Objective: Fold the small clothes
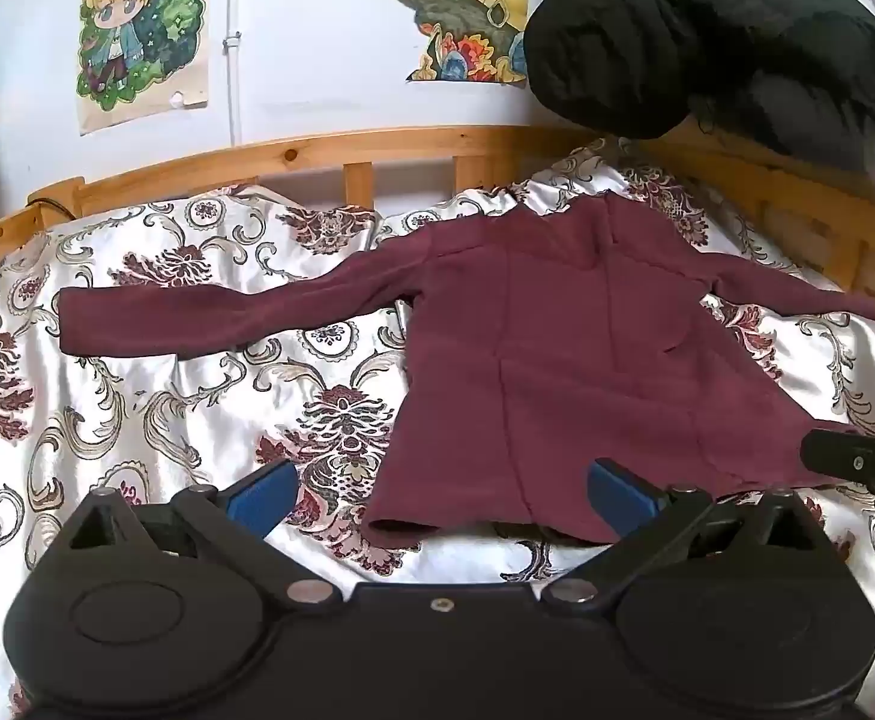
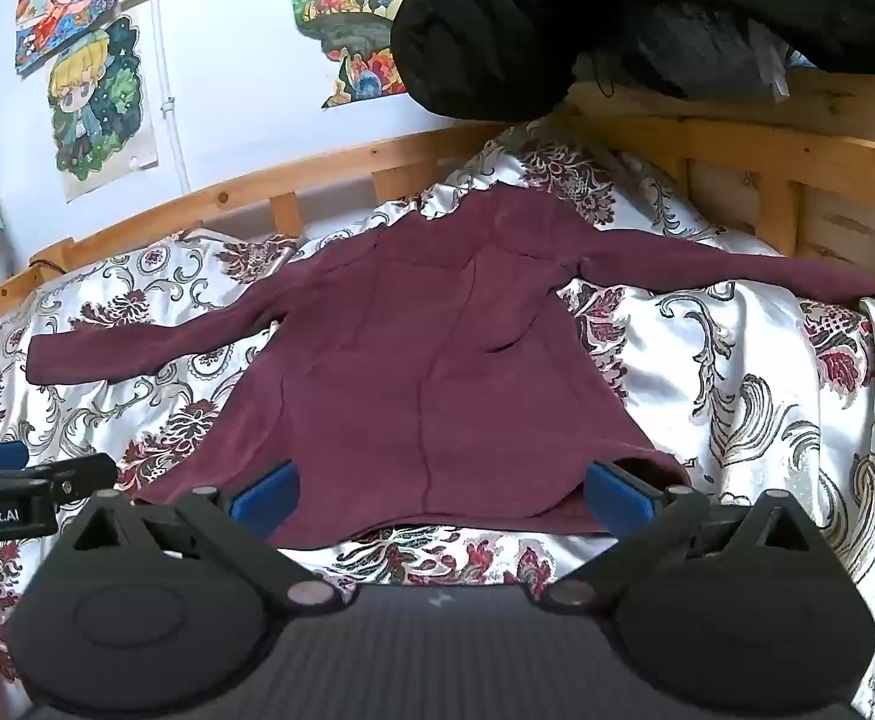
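Over on the far left, posters [image 1: 143, 36] hang on the white wall, with the wooden bed frame [image 1: 293, 156] curving beneath them. Down on the bed, a flowered cover [image 1: 155, 396] is spread out, and across it lies the maroon top [image 1: 563, 360], flat, both sleeves stretched out to the sides. Its left sleeve [image 1: 209, 318] reaches far out over the cover; the hem sits at the near edge.

The left gripper [image 1: 437, 489] is low by the hem's left corner, blue fingers [image 1: 260, 495] spread wide, nothing between them but cover and cloth edge. It holds nothing.

Moving right: the right gripper [image 2: 440, 489] sits squarely at the hem's middle, jaws wide apart, one finger at each side of the lower body of the top, clamped on nothing. Whether the fingers touch the cloth I cannot tell.

Further right, the other sleeve [image 2: 737, 273] runs out toward the bed's wooden rail. Above it, top right, a black padded coat [image 2: 617, 18] is draped over the frame.
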### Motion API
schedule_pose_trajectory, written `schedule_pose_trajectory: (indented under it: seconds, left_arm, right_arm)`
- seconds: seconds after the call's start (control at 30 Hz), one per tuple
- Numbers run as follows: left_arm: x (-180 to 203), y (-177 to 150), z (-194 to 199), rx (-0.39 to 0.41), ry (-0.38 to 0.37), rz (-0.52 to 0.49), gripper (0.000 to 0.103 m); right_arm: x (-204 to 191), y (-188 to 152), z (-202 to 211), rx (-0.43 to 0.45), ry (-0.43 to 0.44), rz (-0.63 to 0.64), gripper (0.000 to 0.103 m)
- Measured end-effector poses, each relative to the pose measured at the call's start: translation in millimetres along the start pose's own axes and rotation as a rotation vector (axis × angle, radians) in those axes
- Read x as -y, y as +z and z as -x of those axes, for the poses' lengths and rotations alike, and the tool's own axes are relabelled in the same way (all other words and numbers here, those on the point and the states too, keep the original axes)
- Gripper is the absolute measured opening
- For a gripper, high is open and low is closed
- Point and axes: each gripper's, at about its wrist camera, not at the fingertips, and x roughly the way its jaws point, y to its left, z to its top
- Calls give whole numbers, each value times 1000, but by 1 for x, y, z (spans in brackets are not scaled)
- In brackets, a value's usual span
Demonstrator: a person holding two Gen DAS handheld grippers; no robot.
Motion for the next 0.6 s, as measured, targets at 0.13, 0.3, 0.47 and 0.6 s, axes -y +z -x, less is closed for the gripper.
schedule_pose_trajectory:
  seconds: [0.13,0.3,0.47,0.6]
  left_arm:
    - [0,0,0,1,0,4,102]
    - [-2,-1,2,-6,-6,15,102]
    - [-4,1,0,-12,-1,14,102]
    - [-3,0,0,-12,1,12,102]
  right_arm:
    - [0,0,0,0,0,-1,103]
    - [0,0,1,-1,0,-2,103]
    - [0,0,1,-3,1,-4,103]
    - [0,1,1,-3,2,-5,103]
